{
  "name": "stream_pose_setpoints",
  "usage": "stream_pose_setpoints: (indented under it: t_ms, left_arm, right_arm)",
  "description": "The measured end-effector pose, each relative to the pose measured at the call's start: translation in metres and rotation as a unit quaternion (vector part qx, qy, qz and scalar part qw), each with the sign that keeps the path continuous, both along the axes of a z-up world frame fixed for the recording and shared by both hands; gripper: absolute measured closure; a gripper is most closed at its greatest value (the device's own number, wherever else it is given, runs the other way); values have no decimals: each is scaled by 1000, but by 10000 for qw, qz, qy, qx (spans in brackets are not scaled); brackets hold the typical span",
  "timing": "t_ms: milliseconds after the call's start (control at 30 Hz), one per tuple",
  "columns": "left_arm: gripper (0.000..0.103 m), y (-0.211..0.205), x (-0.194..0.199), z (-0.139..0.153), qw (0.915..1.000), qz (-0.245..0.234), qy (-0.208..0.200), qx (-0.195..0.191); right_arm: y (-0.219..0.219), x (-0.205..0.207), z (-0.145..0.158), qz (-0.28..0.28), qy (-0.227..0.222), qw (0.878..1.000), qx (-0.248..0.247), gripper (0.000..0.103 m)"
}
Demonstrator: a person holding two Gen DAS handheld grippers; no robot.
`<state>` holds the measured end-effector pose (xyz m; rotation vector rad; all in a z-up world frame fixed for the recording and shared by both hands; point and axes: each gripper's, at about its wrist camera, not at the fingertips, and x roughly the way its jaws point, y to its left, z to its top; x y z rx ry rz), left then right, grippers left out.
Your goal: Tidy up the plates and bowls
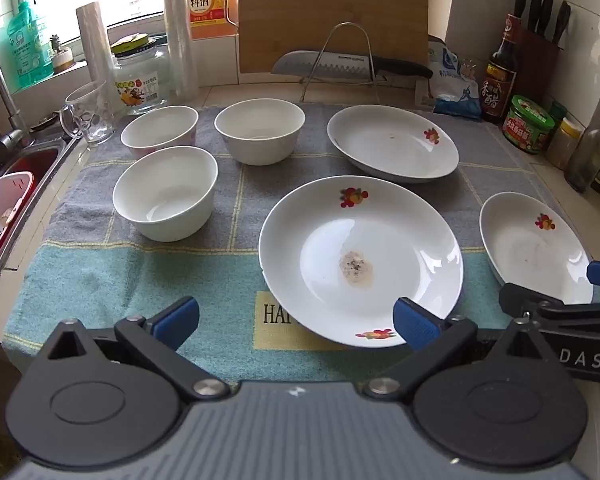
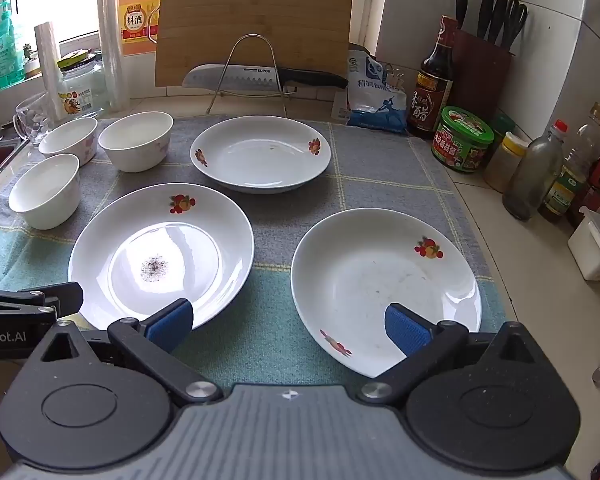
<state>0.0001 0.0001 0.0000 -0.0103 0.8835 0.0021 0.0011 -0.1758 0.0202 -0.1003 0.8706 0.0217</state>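
Observation:
Three white plates with fruit prints lie on a towel: a stained near-middle plate (image 1: pixel 360 256) (image 2: pixel 164 252), a far plate (image 1: pixel 392 142) (image 2: pixel 260 152), and a right plate (image 1: pixel 532 248) (image 2: pixel 384 284). Three white bowls (image 1: pixel 166 192) (image 1: pixel 160 130) (image 1: pixel 260 130) stand at the left; they also show in the right wrist view (image 2: pixel 46 190) (image 2: pixel 70 140) (image 2: pixel 136 140). My left gripper (image 1: pixel 296 320) is open and empty, its right finger over the stained plate's near rim. My right gripper (image 2: pixel 288 324) is open and empty, its right finger over the right plate.
A grey and teal towel (image 1: pixel 140 272) covers the counter. A sink (image 1: pixel 16 184) with a red-white strainer lies left. A glass mug (image 1: pixel 88 112), jar, cutting board (image 1: pixel 332 12) and knife on a rack stand behind. Bottles and jars (image 2: pixel 464 140) line the right wall.

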Motion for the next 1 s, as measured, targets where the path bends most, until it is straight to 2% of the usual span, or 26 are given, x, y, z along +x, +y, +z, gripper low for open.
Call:
stream_pose_setpoints:
  t_ms: [1000]
  left_arm:
    - [1,0,-2,2,10000,17,-30,-50]
  right_arm:
    - [3,-2,0,9,-35,10000,-23,0]
